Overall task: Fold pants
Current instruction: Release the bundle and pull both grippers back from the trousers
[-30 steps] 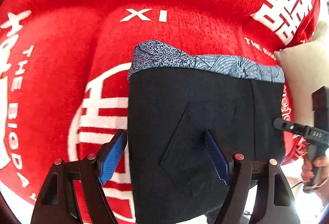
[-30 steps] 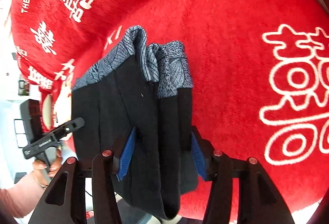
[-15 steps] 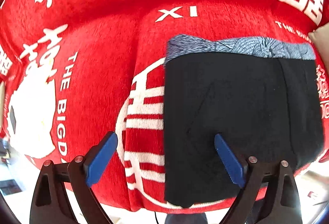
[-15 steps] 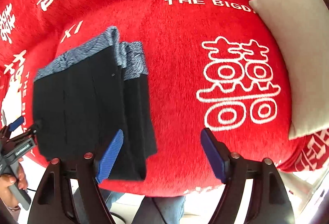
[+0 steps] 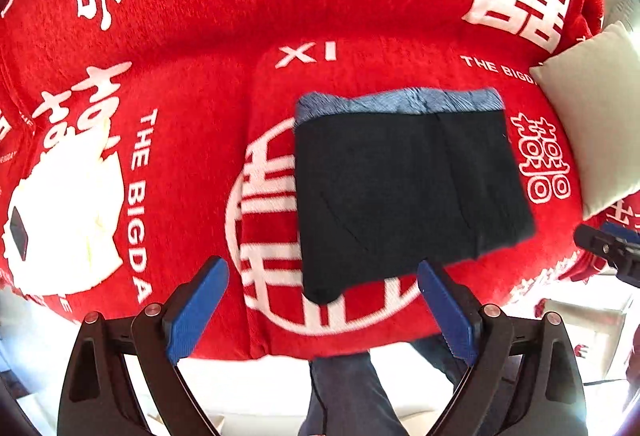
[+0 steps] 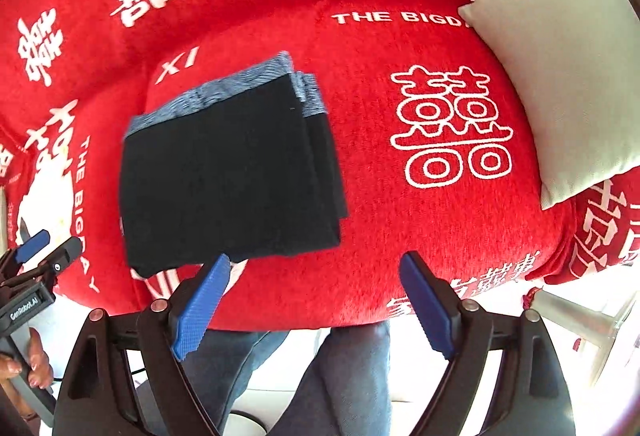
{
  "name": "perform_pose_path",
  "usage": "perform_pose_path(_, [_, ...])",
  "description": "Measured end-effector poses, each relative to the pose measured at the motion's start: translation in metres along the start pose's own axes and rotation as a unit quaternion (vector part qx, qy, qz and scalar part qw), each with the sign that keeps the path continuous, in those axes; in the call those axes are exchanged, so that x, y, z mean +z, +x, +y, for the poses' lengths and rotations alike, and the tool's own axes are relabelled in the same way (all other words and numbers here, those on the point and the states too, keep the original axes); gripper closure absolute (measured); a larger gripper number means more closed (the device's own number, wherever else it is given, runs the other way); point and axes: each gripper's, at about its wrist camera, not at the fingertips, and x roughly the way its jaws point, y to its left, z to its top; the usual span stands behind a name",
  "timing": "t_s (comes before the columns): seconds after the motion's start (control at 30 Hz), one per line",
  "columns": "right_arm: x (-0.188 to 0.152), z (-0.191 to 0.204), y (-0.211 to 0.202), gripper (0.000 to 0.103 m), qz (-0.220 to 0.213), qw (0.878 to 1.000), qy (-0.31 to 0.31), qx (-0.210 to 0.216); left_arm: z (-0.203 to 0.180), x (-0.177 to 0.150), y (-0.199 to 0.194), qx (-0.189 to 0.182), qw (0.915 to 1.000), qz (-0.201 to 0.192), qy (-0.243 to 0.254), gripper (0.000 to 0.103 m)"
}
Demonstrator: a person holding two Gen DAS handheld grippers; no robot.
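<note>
Pants (image 5: 404,192) folded on red cover (image 5: 192,88), beyond both wide tongs; right tongs (image 6: 316,304) opening, empty

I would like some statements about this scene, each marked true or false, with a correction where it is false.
1. The pants lie folded on the red cover. True.
2. The left gripper is shut on the pants. False: its jaws stand open with no cloth between them.
3. A grey cushion lies on the pants. False: it sits apart from them, at the cover's right side.
4. The pants' grey-blue waistband is at the edge far from the grippers. True.
5. The right gripper holds nothing. True: its jaws are opening and nothing is between them.
</note>
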Motion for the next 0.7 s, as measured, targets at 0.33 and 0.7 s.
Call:
perform_pose_path(0.33, [-0.001, 0.018, -0.013, 0.0, -0.008, 0.999, -0.046, 0.018, -0.034, -0.018, -0.007, 0.027, 0.9992, 0.008, -0.028, 0.001])
perform_pose_path(0.7, [-0.014, 0.018, -0.009, 0.0, -0.005, 0.998, -0.063, 0.01, -0.057, -0.04, -0.02, 0.063, 0.9974, -0.012, -0.032, 0.001])
